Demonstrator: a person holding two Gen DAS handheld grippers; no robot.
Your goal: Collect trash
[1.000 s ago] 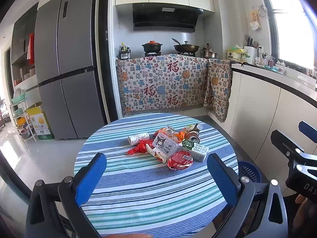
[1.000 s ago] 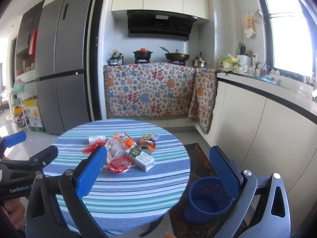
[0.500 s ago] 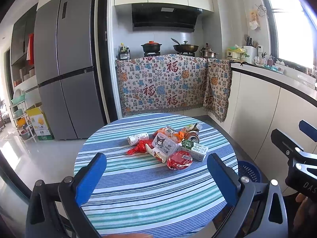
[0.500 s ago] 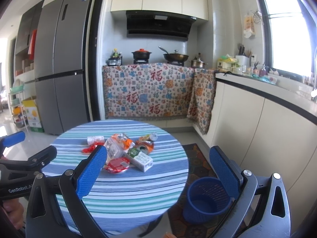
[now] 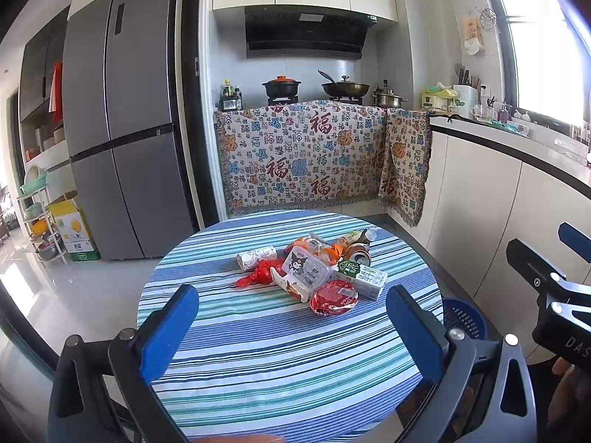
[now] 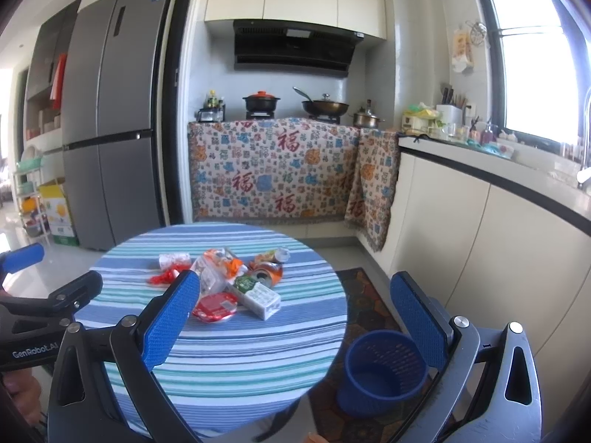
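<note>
Trash pile [image 5: 314, 269] on the round striped desk [image 5: 258, 350], seen along both pairs of fingers. In the left wrist view the left gripper [image 5: 291, 332] has its fingers spread wide with nothing between them; the pile lies ahead at 12 o'clock, well apart from the fingertips, over a bare band of cloth. The nearest piece is the red round lid [image 5: 333, 302], just right of the midline; the green-and-white carton [image 5: 362, 277] lies touching it at about 2 o'clock, its long axis running from far-left to near-right.

In the right wrist view the right gripper [image 6: 295, 317] is likewise spread wide and empty. From here the pile [image 6: 221, 280] sits toward 11 o'clock, partly hidden behind the left fingertip pad [image 6: 171, 317], so the right hand's fingers point past it toward the desk's edge. The left gripper appears the better aligned, though neither is clearly nearer.

Only the right wrist view shows the blue basket [image 6: 384, 369] whole: on the floor, just beside the desk's right edge, open and apparently empty. The left wrist view shows merely its rim [image 5: 463, 317] behind the right finger.
</note>
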